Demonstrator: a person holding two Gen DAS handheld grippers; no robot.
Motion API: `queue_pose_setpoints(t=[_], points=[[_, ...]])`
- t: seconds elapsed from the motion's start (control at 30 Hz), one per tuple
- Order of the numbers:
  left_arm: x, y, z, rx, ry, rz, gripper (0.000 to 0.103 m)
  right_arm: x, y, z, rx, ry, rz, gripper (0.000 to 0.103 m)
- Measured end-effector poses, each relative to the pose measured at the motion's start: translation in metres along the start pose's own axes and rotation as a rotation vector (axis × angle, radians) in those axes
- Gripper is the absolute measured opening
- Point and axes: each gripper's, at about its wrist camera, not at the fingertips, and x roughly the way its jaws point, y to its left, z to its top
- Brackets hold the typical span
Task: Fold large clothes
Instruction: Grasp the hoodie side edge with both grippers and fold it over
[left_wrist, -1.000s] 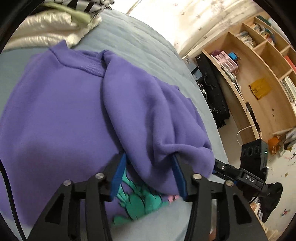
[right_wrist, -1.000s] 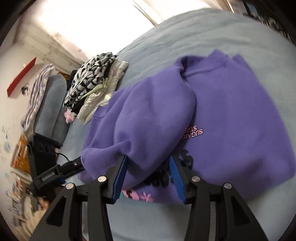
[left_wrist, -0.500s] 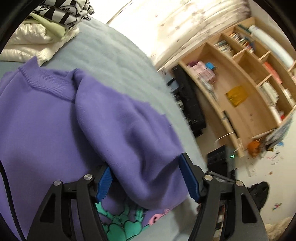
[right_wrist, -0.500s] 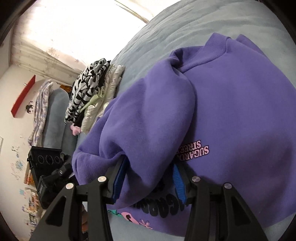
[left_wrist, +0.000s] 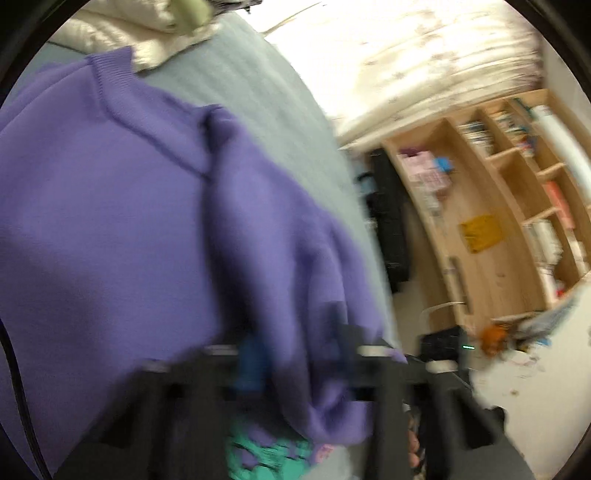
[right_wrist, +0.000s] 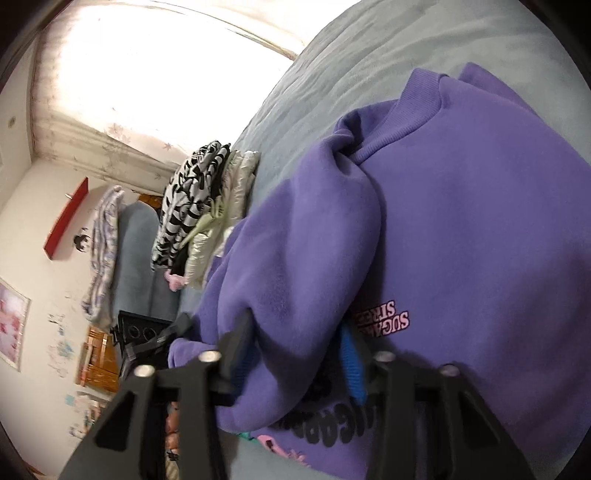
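Note:
A purple sweatshirt (left_wrist: 110, 221) with pink and black print lies front-up on a grey-blue bed (left_wrist: 266, 85). Each sleeve is laid over the body. In the left wrist view, blurred by motion, my left gripper (left_wrist: 299, 365) has its blue-padded fingers on either side of one sleeve (left_wrist: 280, 266). In the right wrist view the sweatshirt (right_wrist: 480, 240) fills the right side, and my right gripper (right_wrist: 295, 354) straddles the other sleeve (right_wrist: 295, 277) with its fingers pressed into the cloth. Both grips sit near the lower hem.
A pile of folded clothes (right_wrist: 203, 206), black-and-white on top of cream, lies at the head of the bed (right_wrist: 369, 74). A wooden bookshelf (left_wrist: 498, 221) and a black bag (left_wrist: 388, 221) stand beside the bed. A grey chair (right_wrist: 133, 258) stands by the wall.
Both grippers have moved forward towards the collar with the sleeves between their fingers. The left gripper's fingers have come closer together on its sleeve.

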Motion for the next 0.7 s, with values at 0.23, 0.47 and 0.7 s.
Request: queue_pose_setpoints(t=[0.23,0.47,0.7], points=[[-0.021,-0.057,0.0,0.176,-0.042,0.364,0.008,-0.021,0.042,-0.002,-0.192,-0.069,-0.211,0.018],[0.005,-0.048,-0.04,0.31,-0.038,0.644,0.01,0.01,0.019,-0.034,-0.283,-0.035,-0.416,0.017],[-0.02,-0.047,-0.039,0.272,-0.076,0.609,0.031,-0.009,0.021,-0.026,-0.244,-0.016,-0.382,0.028]])
